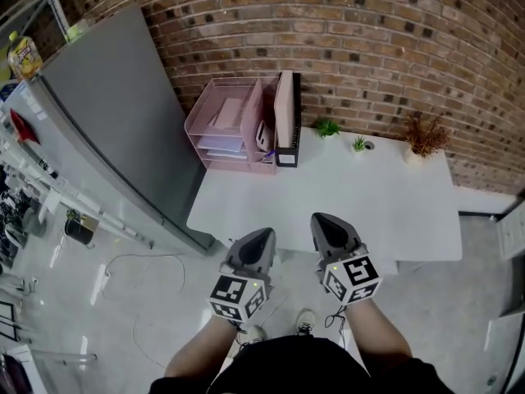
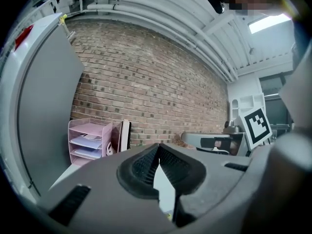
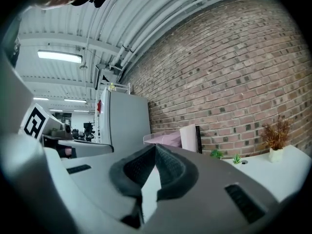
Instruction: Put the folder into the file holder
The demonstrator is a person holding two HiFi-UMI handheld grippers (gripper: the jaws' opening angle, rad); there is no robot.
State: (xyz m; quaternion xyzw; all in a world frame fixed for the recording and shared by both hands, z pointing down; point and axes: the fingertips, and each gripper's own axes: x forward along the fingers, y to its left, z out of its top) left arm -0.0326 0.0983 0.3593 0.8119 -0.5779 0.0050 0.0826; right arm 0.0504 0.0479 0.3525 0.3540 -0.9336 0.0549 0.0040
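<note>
**White table against a brick wall, seen from above.** A pink tray rack stands at the table's back left corner. Just beside it on the right is a black file holder, with the pale folder upright inside it. Further right along the wall are two small green plants and a dried plant in a white pot. A tall grey cabinet flanks the table on the left, with a yellow bottle on top. A thin cable lies on the floor near it.

The left claw and the right claw are held side by side at the table's near edge, well apart from the file holder. On each claw the jaws are pressed together. Nothing sits between the ribbed pads, and neither claw touches anything.

The left gripper view places the rack and folder to the left of its closed jaws. At its right it shows the right claw's marker cube. The right gripper view shows the other claw's marker cube at its left, a lit ceiling lamp, and the folder beyond its jaws with the plants to the right. Only the head view shows the cable and the person's shoes.
</note>
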